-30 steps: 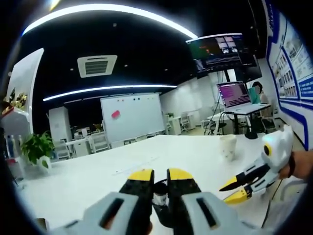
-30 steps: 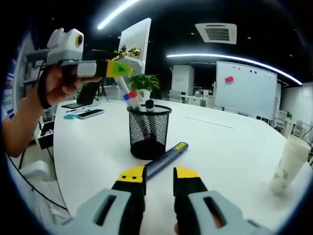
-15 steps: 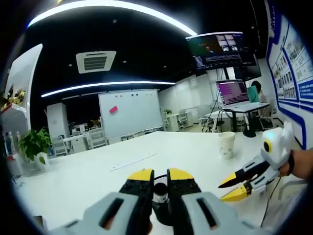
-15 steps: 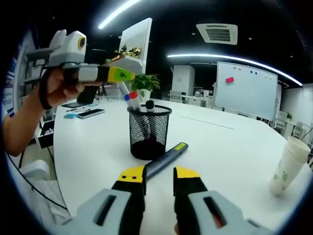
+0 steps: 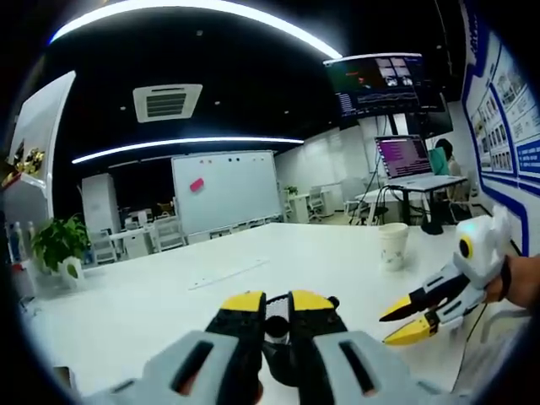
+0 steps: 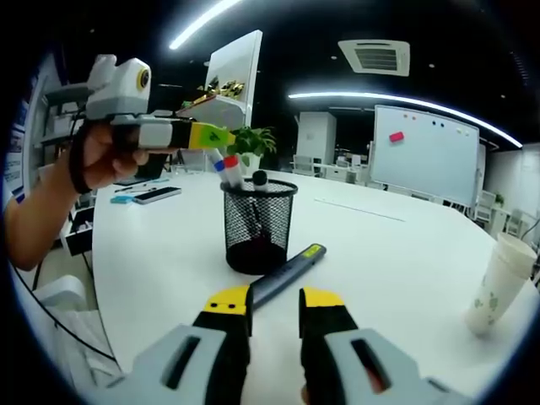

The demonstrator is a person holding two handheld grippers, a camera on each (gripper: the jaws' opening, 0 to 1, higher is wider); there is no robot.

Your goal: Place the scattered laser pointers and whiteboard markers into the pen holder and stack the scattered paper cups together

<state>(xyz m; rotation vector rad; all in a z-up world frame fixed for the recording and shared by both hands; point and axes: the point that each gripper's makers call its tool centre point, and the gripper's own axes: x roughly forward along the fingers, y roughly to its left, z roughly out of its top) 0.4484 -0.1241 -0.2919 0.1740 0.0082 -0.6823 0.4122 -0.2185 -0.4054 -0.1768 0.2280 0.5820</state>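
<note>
Here we log the right gripper [image 6: 274, 308] first: in its own view the two yellow-tipped jaws stand a narrow gap apart with nothing between them, low over the white table [image 6: 405, 253]. Just ahead of the tips lies a dark laser pointer [image 6: 287, 274], a long slim bar with a yellow-green patch at its far end, flat on the table and angled away to the right. Its far end sits just beside the base of the pen holder [image 6: 257, 226], a black wire-mesh cup standing upright. Inside it we see a whiteboard marker [image 6: 228, 173] with a white barrel and red and blue bands, leaning left, and a dark round-topped item beside it that we cannot identify.

Above and left of the holder a hand holds the left gripper [image 6: 221, 136] level; from this angle its jaws look closed or nearly so. In the left gripper view its jaws [image 5: 274, 305] sit close together, with a small dark object in the slim gap; whether they clamp it we cannot tell.

A pale paper cup [image 6: 498, 283] with a green print stands upright at the table's right side, well apart from the holder. Beyond the table we note a potted plant [image 6: 251, 143] and a whiteboard [image 6: 426, 156].
</note>
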